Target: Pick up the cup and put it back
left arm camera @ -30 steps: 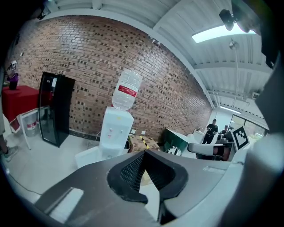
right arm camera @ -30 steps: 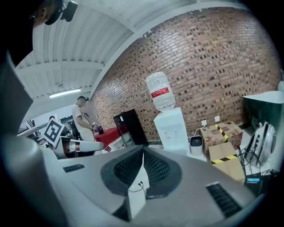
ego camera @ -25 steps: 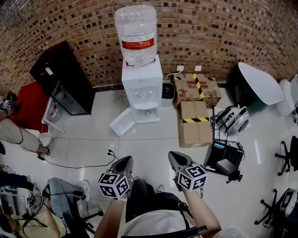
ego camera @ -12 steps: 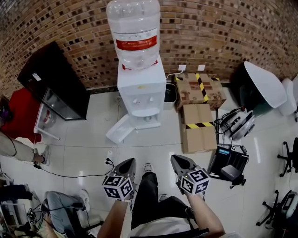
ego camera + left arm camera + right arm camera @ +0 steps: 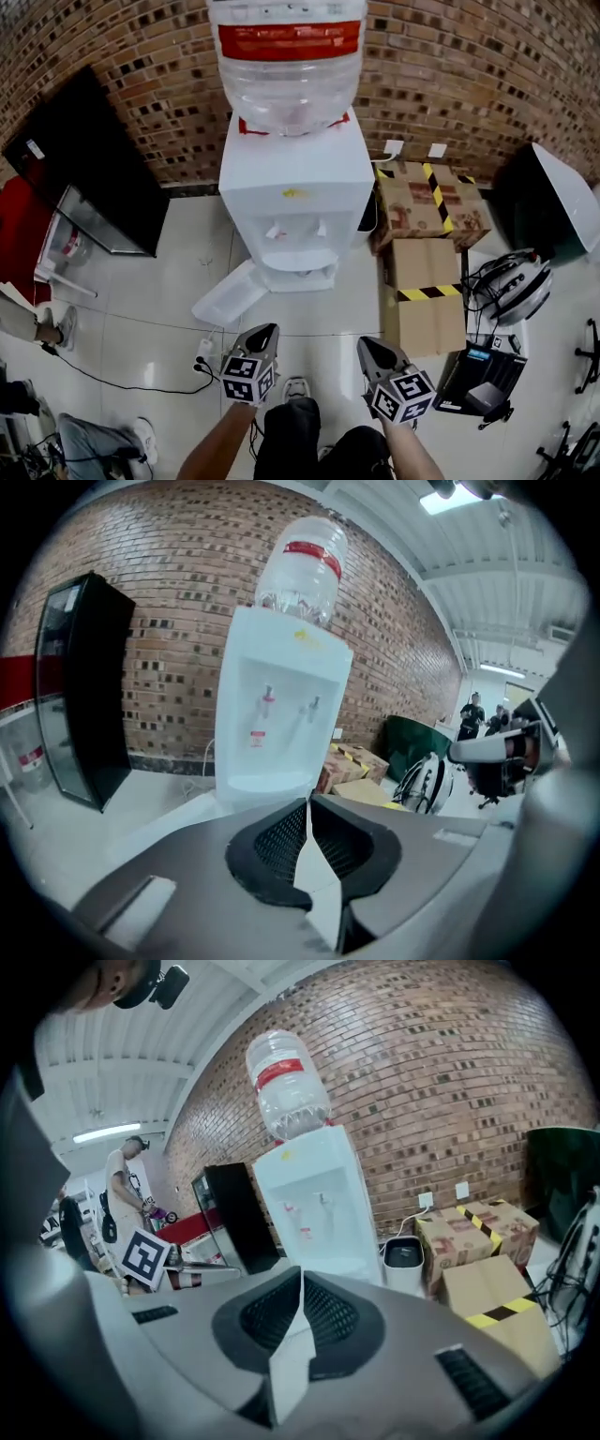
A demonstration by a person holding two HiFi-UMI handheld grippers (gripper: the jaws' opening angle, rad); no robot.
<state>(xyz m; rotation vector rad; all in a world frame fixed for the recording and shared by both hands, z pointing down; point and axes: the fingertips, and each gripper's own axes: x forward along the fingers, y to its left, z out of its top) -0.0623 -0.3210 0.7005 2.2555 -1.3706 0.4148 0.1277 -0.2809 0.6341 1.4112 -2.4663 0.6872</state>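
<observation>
The left gripper [image 5: 262,331] and right gripper [image 5: 369,344] are pressed together, empty. The water dispenser [image 5: 295,183] stands ahead, nearer the left; no cup shows.

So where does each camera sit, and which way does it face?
Head view: on the person's head, facing steeply down at the water dispenser; forearms, left gripper, right gripper show.
Left gripper view: on that gripper, facing the dispenser; its shut jaws show.
Right gripper view: on that gripper, facing the dispenser; its shut jaws show.
Shared: the dispenser and cardboard boxes.
</observation>
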